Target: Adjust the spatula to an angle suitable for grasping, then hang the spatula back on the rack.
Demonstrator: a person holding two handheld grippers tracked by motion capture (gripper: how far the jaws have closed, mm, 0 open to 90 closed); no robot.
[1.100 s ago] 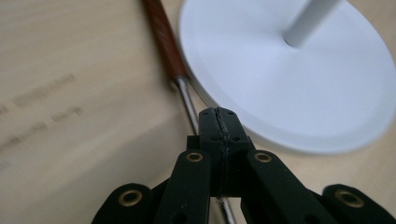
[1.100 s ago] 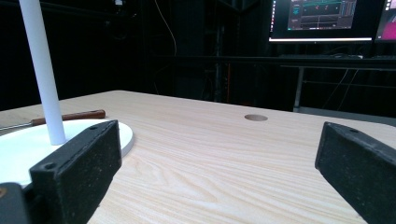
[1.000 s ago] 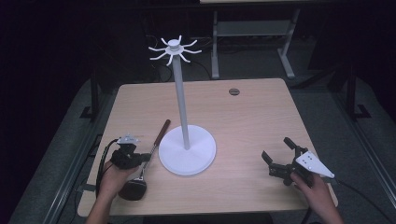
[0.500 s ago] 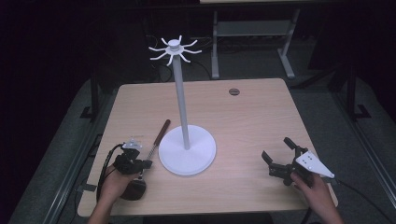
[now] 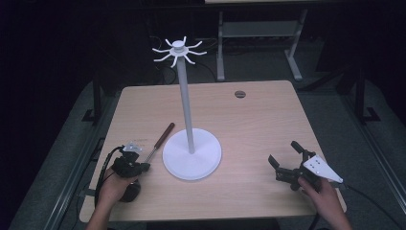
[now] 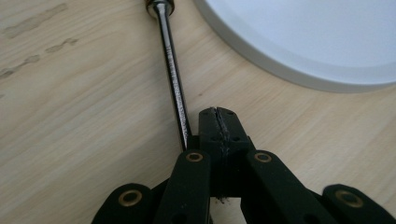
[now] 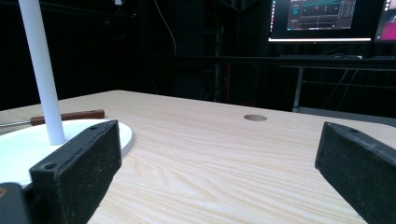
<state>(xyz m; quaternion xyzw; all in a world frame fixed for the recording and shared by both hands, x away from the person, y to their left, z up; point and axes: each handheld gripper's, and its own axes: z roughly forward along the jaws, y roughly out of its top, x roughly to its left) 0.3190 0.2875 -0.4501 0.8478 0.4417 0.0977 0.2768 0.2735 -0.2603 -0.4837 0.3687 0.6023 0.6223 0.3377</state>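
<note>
- Nearest to us, left tongs (image 6: 218, 122) were clenched, jaws pressed flat together with nothing between them. The steel shaft of the screwdriver (image 6: 174, 77) ran just beside the left jaw, touching or nearly so; we couldn't tell which.
- So no grip on the tool. Our read: pickup not yet achieved, the tongs would need to release and re-centre on the shaft.
- From above, left tongs (image 5: 135, 163) sat low on the tabletop (image 5: 249, 124) at the shaft end of the screwdriver (image 5: 160, 140), which lay flat, wooden handle pointing away from us, just left of the stand's base.
- Right tongs (image 5: 286, 164) were released, jaws spread wide, idle near the right front edge, well apart from the tool. Own view confirmed: both pads (image 7: 79, 161) apart, bare tabletop between.
- Farther out, white stand (image 5: 187, 115) stood upright on its round base, hooks at the top (image 5: 179, 49) all bare.
- Judgement: early stage. Tool on the tabletop, nothing hung, whole lift-and-place remained if hanging was the aim.
</note>
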